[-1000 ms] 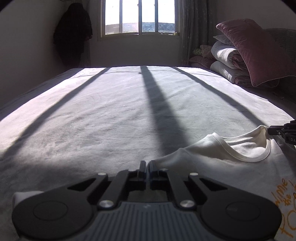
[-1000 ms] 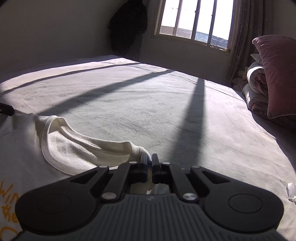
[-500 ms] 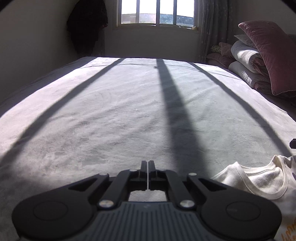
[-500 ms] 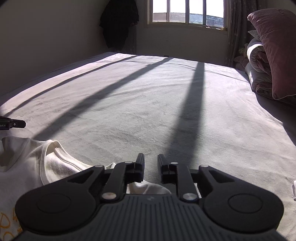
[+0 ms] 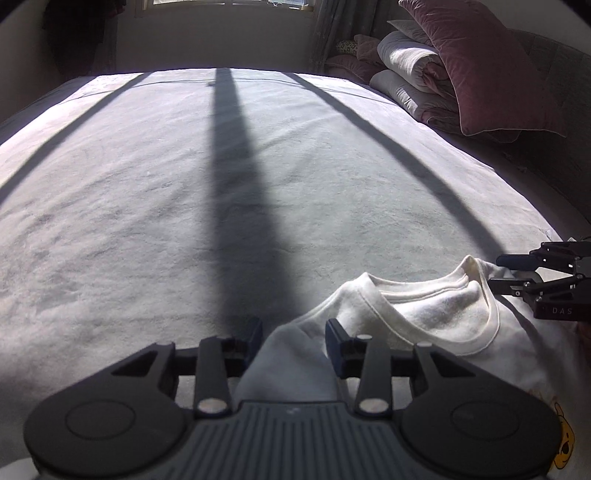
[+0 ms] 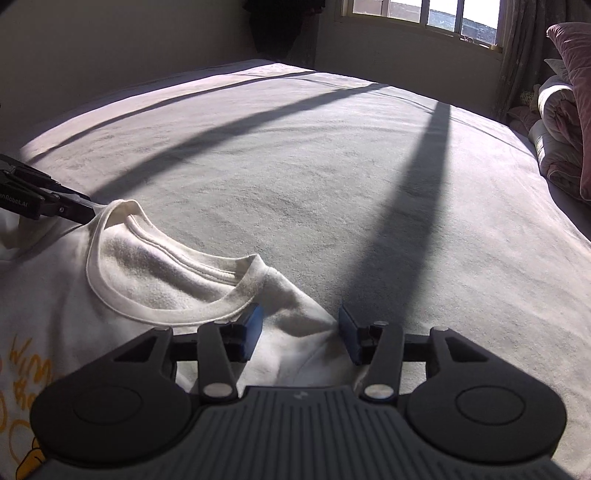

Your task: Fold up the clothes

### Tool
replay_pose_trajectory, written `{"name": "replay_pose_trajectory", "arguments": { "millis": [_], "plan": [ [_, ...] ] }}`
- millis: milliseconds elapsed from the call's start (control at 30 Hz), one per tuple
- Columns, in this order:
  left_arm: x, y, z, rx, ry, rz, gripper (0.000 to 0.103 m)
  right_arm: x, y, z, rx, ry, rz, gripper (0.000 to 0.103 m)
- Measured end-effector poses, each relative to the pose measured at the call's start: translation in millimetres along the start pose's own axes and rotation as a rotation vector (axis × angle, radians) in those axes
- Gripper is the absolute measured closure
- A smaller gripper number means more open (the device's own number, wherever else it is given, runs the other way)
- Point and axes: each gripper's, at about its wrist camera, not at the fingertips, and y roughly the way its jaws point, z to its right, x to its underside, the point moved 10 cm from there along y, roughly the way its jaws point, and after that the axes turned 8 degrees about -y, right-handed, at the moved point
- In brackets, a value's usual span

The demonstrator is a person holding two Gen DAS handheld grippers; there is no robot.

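A cream sweatshirt [image 5: 436, 314] with orange print lies flat on the grey bed, collar facing the window; it also shows in the right wrist view [image 6: 155, 273]. My left gripper [image 5: 293, 338] is open, its jaws straddling the shirt's left shoulder. My right gripper [image 6: 301, 328] is open, its jaws straddling the right shoulder. Each gripper shows in the other's view, the right one [image 5: 532, 273] at the right edge, the left one [image 6: 74, 208] at the left edge.
The grey bed cover [image 5: 221, 184] stretches to the window, crossed by dark shadow bars. Folded quilts [image 5: 410, 74] and a maroon pillow [image 5: 480, 66] are stacked at the right. A dark garment [image 6: 284, 22] hangs on the far wall.
Both grippers were shut on the shirt's shoulders one second ago. The right one opened first, then the left; both now stand open over the shoulders, with the shirt laid down.
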Motion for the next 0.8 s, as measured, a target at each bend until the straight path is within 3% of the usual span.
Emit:
{"name": "replay_pose_trajectory", "arguments": {
  "millis": [33,100,133,167,267,433,800],
  "plan": [
    [2.3,-2.0,-0.6,0.001,-0.014,0.013,0.095,2.9,-2.2,-0.7,-0.007,0.012,0.005,0.058],
    [6.0,-7.2,1.6,-0.021,-0.007,0.058,0.096,5.5,-6.6,-3.3,0.002,0.010,0.020,0.073],
    [5.8,-10.3,3.6,-0.043,0.008,0.088,0.096,5.7,-9.2,-4.8,0.029,0.004,0.029,0.088],
    [5.3,-13.6,5.7,-0.066,0.024,0.118,0.097,5.9,-11.9,-6.2,0.056,-0.002,0.038,0.095],
    [-2.2,-30.4,15.7,-0.126,0.063,0.252,0.097,3.0,-24.9,-11.2,0.194,-0.055,0.097,0.097],
    [-21.3,-24.9,17.8,-0.170,0.098,0.301,0.097,-10.7,-44.4,-2.9,0.405,-0.106,0.186,0.098],
    [-66.6,-4.0,19.4,-0.264,0.168,0.380,0.096,-51.2,-28.3,29.1,0.486,-0.127,0.193,0.098]
  ]
}}
